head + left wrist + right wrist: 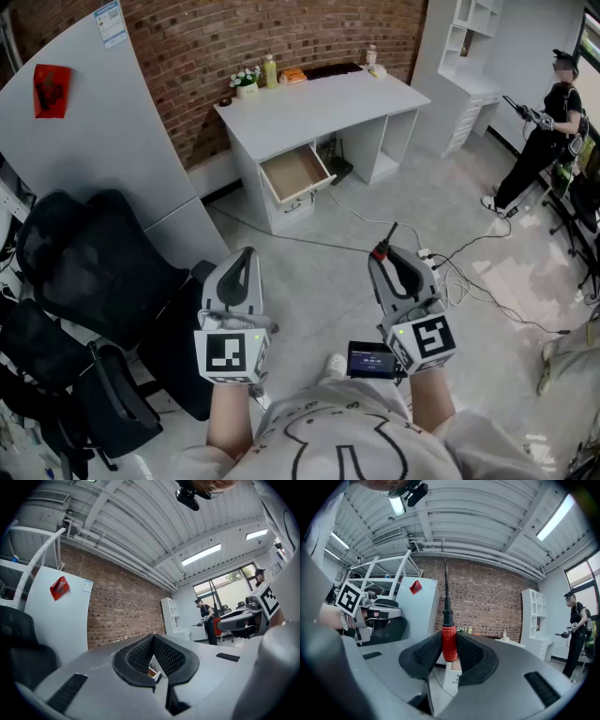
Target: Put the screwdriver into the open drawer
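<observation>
My right gripper (384,255) (449,649) is shut on the screwdriver (448,639), whose red handle sits between the pads while its black shaft (389,234) sticks out past the jaws. The white desk (309,108) stands ahead by the brick wall, its wooden drawer (295,173) pulled open and well beyond both grippers. My left gripper (246,258) (152,656) hangs level with the right one, its pads meeting at the tips with nothing between them. Through the left jaws a bit of the drawer (151,671) shows.
A black office chair (84,272) and bags stand close on the left beside a grey panel (94,122). Cables (469,272) trail over the floor on the right. A person (544,131) stands far right holding a tool. Bottles and flowers (248,80) sit on the desk.
</observation>
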Demonstrator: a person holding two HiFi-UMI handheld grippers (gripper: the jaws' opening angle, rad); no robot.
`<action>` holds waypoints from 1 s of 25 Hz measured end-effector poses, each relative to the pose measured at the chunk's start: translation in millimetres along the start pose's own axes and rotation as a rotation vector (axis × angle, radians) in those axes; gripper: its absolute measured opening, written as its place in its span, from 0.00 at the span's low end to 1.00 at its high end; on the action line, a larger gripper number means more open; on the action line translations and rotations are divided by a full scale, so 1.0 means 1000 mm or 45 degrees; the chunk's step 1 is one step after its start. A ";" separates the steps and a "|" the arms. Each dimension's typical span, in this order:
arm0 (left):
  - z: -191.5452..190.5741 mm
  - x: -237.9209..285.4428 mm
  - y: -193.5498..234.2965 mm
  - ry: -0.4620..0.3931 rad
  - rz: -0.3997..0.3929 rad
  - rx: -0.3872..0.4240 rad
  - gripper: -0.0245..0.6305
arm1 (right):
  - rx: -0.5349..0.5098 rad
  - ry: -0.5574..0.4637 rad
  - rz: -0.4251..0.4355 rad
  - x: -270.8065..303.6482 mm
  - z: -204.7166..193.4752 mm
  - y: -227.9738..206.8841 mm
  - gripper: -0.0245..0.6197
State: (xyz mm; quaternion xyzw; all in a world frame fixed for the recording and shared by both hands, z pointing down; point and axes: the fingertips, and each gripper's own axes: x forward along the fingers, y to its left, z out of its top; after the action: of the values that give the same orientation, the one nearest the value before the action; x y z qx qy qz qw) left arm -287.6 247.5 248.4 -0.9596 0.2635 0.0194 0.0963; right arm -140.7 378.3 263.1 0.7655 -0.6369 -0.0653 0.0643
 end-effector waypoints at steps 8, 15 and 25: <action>-0.006 0.029 -0.007 0.017 0.022 0.004 0.06 | -0.004 0.021 0.021 0.016 -0.014 -0.030 0.19; -0.012 0.060 -0.018 0.020 0.085 0.004 0.06 | 0.010 -0.024 0.108 0.038 -0.019 -0.059 0.19; -0.024 0.089 -0.022 0.060 0.127 -0.005 0.06 | 0.037 0.015 0.126 0.061 -0.037 -0.093 0.19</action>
State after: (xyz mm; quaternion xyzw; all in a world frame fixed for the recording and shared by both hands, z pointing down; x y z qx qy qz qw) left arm -200.3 216.5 268.3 -0.9457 0.3132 0.0021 0.0870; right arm -33.2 336.1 281.1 0.7343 -0.6745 -0.0484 0.0601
